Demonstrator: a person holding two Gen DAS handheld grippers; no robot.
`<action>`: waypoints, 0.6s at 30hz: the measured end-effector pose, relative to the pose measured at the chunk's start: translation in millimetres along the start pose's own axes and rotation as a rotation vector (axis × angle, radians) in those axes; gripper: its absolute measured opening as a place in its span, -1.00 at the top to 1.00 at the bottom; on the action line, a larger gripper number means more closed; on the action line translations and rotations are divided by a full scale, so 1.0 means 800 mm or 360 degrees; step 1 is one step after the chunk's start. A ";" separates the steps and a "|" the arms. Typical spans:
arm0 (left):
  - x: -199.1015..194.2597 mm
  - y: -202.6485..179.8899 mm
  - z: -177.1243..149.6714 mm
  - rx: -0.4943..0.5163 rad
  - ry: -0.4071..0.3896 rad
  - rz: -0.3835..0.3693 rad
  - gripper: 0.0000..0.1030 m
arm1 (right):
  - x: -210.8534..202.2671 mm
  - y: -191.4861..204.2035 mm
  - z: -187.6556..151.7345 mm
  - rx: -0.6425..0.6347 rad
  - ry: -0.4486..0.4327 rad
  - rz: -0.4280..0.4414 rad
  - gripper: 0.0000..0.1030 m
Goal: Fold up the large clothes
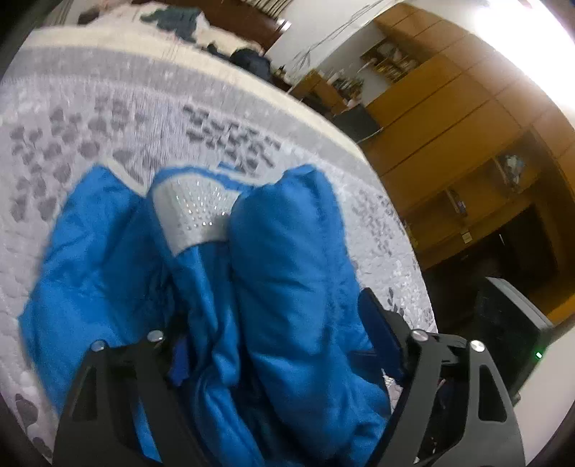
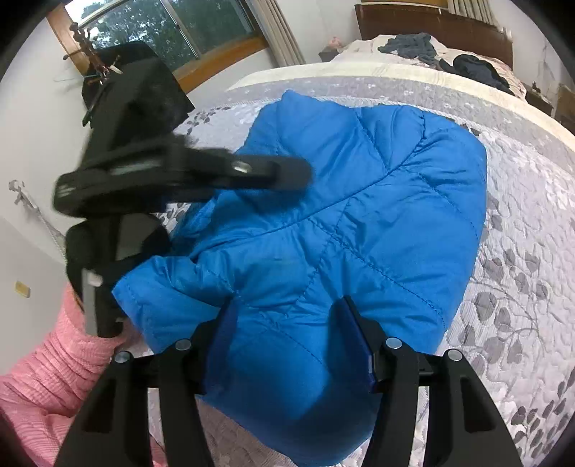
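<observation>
A blue puffer jacket (image 2: 359, 201) lies partly folded on a grey leaf-patterned bedspread (image 2: 521, 251). My right gripper (image 2: 289, 341) is at the jacket's near edge, its fingers pressed in on a thick fold of the padding. In the left wrist view the jacket (image 1: 287, 269) is bunched in long rolls, and its grey lining (image 1: 194, 212) shows near the collar. My left gripper (image 1: 280, 341) stands wide open with the bunched fabric filling the gap between its fingers. From the right wrist view the left gripper (image 2: 287, 172) is blurred, side-on over the jacket's left edge.
A pink sleeve (image 2: 46, 359) holds the left gripper at the bed's near left. Dark clothes (image 2: 478, 72) lie by the headboard. Wooden cabinets (image 1: 449, 118) stand past the bed's right edge, and a window (image 2: 179, 28) is on the left wall.
</observation>
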State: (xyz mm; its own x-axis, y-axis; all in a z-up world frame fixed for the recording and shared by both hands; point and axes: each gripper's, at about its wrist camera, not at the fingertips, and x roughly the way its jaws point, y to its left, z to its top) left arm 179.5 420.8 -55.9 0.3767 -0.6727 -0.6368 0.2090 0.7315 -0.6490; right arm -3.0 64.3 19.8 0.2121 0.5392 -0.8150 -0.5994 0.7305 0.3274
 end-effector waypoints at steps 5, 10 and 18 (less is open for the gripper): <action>0.007 0.001 0.002 0.0008 0.0005 0.0026 0.16 | -0.023 -0.011 -0.011 0.0068 -0.0056 0.0074 -0.16; 0.005 -0.006 0.001 0.0021 -0.0049 -0.0008 0.48 | -0.068 -0.045 -0.037 0.0194 -0.0215 0.0075 -0.34; -0.016 -0.039 0.005 0.0111 -0.0150 -0.0162 0.65 | -0.099 -0.118 -0.068 0.0461 -0.0347 0.0102 -0.34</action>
State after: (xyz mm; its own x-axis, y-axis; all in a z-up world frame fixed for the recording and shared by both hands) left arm 171.8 406.7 -25.8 0.4329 -0.7328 -0.5251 0.3113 0.6681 -0.6758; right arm -5.5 -70.1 27.8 0.3596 0.6417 -0.6774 -0.3801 0.7637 0.5218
